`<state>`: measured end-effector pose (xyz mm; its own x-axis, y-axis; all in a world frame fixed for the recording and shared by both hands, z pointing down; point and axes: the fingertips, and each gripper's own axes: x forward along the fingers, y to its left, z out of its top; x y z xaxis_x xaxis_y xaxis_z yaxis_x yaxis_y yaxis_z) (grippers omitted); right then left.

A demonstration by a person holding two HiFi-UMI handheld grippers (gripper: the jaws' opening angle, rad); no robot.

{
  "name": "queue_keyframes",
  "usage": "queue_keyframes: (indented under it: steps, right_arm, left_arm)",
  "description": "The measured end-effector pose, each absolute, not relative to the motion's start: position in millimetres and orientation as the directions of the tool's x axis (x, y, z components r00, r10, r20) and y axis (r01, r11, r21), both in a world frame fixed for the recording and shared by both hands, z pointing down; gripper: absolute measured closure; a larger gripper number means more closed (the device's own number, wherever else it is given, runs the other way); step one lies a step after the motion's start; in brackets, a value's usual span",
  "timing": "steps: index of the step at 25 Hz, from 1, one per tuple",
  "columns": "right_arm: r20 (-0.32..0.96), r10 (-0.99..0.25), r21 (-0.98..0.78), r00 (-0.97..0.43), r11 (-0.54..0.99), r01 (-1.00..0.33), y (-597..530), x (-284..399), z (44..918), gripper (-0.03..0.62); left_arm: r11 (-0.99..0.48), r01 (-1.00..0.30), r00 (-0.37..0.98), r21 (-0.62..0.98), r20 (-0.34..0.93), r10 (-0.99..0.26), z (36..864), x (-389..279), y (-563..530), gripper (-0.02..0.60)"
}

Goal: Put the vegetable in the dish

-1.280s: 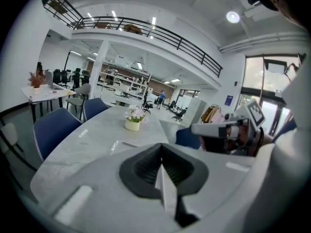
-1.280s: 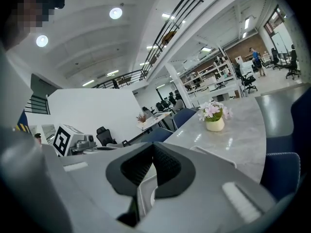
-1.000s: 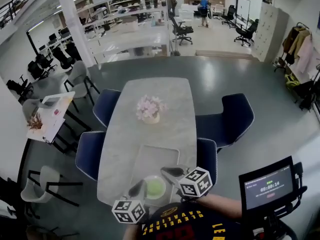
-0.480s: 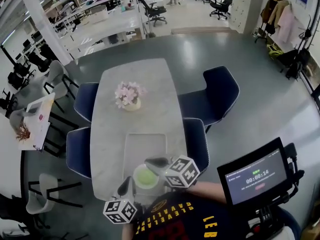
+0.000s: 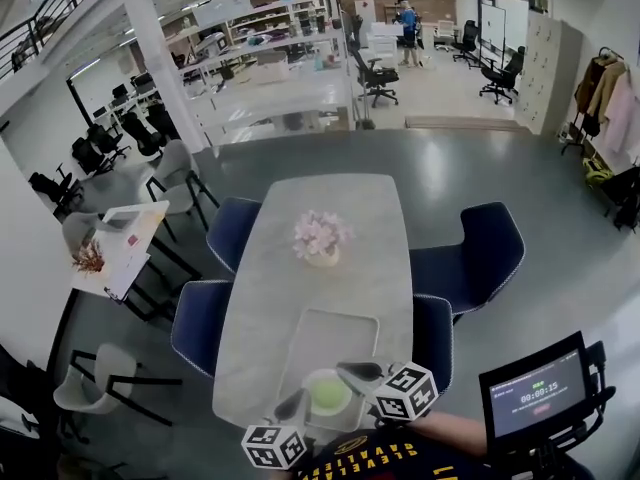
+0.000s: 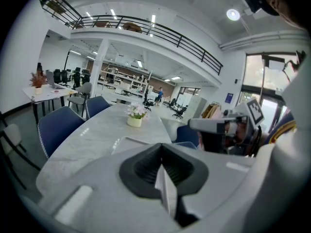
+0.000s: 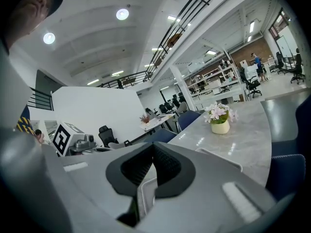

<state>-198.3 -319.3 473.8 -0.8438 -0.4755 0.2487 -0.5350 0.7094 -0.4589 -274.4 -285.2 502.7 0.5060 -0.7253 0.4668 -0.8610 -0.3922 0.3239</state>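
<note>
Fingers pressed together, empty: left gripper (image 5: 293, 404) at the dish's (image 5: 309, 392) 7 o'clock, right gripper (image 5: 343, 369) at 2, could knock it and its vegetable (image 5: 331, 397) off the desk (image 5: 330, 218).

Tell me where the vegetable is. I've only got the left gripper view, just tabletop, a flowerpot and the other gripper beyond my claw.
Observer: The head view shows the green vegetable already lying in the dish, between the left gripper and the right gripper.
Operator: Is the right claw carrying anything?
Observer: No. The right gripper view shows its jaws meeting at the tips with nothing between them.
Operator: What's off to my right?
Observer: A lit screen stands at the head view's lower right.
</note>
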Motion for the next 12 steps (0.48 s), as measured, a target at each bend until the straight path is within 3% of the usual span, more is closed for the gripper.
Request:
queue_keyframes:
  steps: [12]
  right_arm:
    - [0.263, -0.466, -0.478, -0.845, 0.698, -0.533, -316.9, -193.0, 485.7, 0.588]
  left_arm:
    - [-0.402, -0.853, 0.52, 0.332, 0.473, -0.711, 515.1, -265.3, -280.1, 0.58]
